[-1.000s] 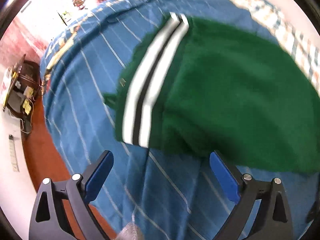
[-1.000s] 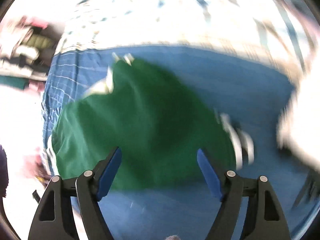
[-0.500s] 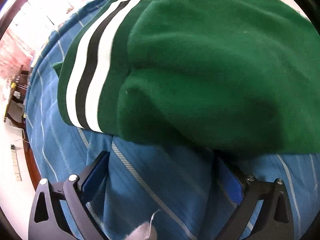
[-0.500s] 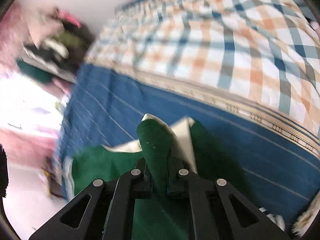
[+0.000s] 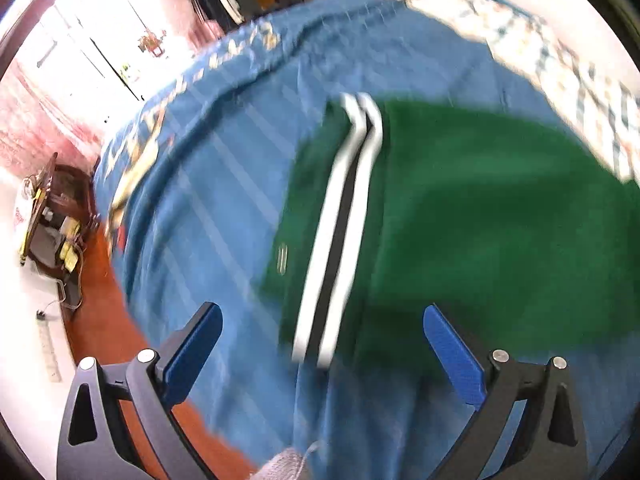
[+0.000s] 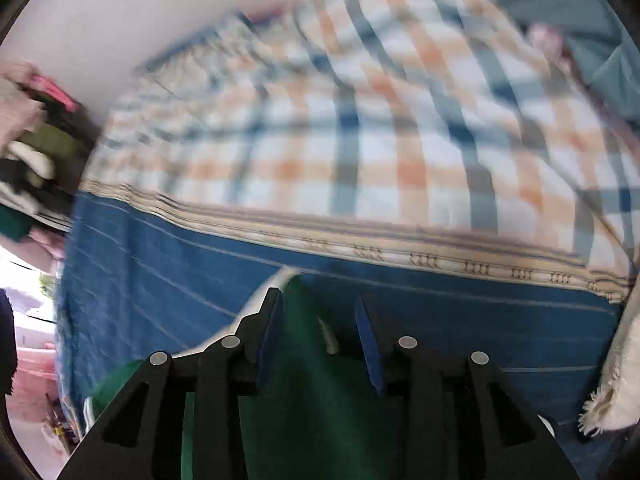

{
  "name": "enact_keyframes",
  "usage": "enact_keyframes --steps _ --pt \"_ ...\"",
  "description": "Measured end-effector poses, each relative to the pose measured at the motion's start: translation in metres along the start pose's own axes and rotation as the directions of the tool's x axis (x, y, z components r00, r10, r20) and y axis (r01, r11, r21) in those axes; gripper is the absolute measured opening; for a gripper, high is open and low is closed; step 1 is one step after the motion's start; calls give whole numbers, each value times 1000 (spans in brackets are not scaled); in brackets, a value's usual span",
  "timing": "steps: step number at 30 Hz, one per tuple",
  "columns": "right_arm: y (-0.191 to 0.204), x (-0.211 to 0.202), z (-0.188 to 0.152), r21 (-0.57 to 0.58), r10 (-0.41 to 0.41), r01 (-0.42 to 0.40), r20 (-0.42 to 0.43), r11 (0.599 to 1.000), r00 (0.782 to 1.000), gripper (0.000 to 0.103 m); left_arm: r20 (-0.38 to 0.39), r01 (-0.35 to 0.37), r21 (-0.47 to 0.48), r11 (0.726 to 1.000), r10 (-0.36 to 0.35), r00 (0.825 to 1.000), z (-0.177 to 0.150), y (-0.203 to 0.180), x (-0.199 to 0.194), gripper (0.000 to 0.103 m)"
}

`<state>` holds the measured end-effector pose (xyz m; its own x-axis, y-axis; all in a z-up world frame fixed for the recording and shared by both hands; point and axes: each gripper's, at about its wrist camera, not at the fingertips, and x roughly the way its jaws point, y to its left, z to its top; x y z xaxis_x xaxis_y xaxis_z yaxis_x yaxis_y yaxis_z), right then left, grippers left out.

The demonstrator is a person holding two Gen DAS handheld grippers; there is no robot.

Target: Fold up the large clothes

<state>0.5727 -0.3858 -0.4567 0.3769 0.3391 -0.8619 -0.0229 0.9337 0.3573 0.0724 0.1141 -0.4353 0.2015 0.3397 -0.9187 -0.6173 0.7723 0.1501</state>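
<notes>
With the green striped garment point(image 5: 480, 220) lying mid-bed on the blue bedspread point(image 5: 208, 184), right hand-held gripper point(image 6: 320, 324) just parting, cloth between, pads unpressed; left hand-held gripper point(image 5: 320, 336) wide, empty. Best release fully, then smooth the fold.

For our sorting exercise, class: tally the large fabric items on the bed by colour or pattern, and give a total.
Green garment with white and black stripes: 1
Blue striped bed cover: 1
Checked blanket in white, orange and blue: 1
Cream fringed cloth at the right edge: 1
Total: 4
</notes>
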Motion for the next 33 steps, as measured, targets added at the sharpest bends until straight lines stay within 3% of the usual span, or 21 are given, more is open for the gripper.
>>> enact_keyframes --steps 1,2,4,5,8,10,13,16,18,20,23,25,26,31,33 --pt "8 -3 -2 -14 49 -49 -15 999 999 40 19 -1 -21 1000 2 1000 16 -2 8 103" --pt "19 8 -7 -33 103 -107 -95 994 990 38 34 11 -32 999 -10 999 28 -1 16 103" --pt "30 39 -16 -31 154 -164 -215 986 964 25 62 19 -12 1000 -18 998 57 -16 37 103" --pt "35 61 -20 -37 151 -167 -265 985 952 20 80 10 -2 1000 -9 997 68 -25 47 103" --pt "36 135 -28 -28 88 -103 -331 994 939 19 46 22 -6 1000 -22 999 90 -41 80 103" --pt "30 156 -28 39 133 -127 -307 991 942 18 10 22 -5 1000 -22 1000 100 -47 93 103" --pt "29 150 -19 115 146 -114 -334 987 931 22 11 37 -54 998 -37 999 108 -32 86 103" --pt "21 117 -25 150 180 -139 -310 979 934 33 40 66 -185 981 -59 997 109 7 69 103" --pt "12 88 -35 175 209 -164 -284 971 936 38 4 130 -245 961 -133 991 103 23 74 103" --pt "2 63 -51 194 224 -176 -266 965 937 38 -50 176 -245 953 -194 980 100 23 87 103" --pt "-3 38 -76 167 189 -149 -254 975 949 38 -90 165 -116 979 -176 980 100 0 108 100" --pt "-4 29 -90 149 171 -136 -252 979 952 38 -106 155 -18 988 -156 982 104 -15 127 41" --pt "-3 24 -100 143 162 -129 -252 981 954 38 -114 202 -14 979 -202 973 106 -17 132 7" --pt "3 0 -126 128 167 -139 -240 982 956 38 -16 185 -10 983 -185 983 120 -4 110 2" --pt "2 -9 -131 130 154 -126 -236 984 959 38 -30 198 -40 979 -199 979 126 9 115 3"
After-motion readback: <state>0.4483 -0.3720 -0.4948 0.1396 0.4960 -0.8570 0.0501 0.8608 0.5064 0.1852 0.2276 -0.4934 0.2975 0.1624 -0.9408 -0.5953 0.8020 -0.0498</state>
